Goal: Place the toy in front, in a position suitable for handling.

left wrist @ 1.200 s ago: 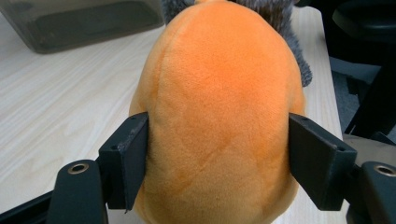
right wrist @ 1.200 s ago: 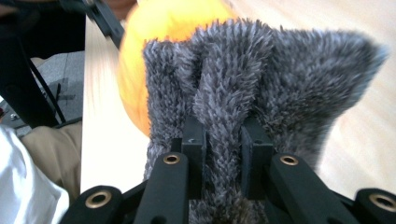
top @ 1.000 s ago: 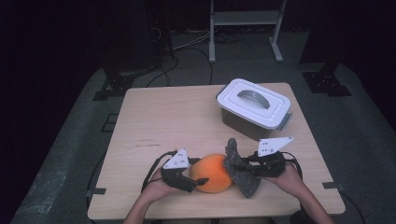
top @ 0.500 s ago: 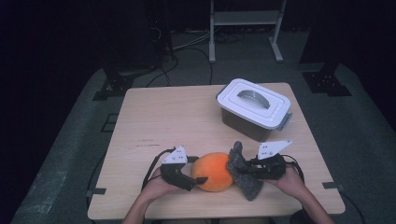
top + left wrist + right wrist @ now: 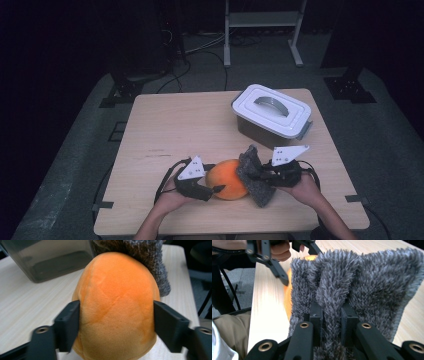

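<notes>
left tool (image 5: 116,315) clamps the round orange plush (image 5: 116,307); right tool (image 5: 331,315) pinches shaggy grey cloth (image 5: 362,282).

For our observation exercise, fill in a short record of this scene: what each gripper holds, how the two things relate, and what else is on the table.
left gripper: shut on the orange plush ball, jaws pressing its two sides
right gripper: shut on a pinched fold of the grey fuzzy cloth
contact: cloth lies against the ball's right side
surface: wooden table
also on table: lidded container, white lid with grey handle, closed, far right
</notes>
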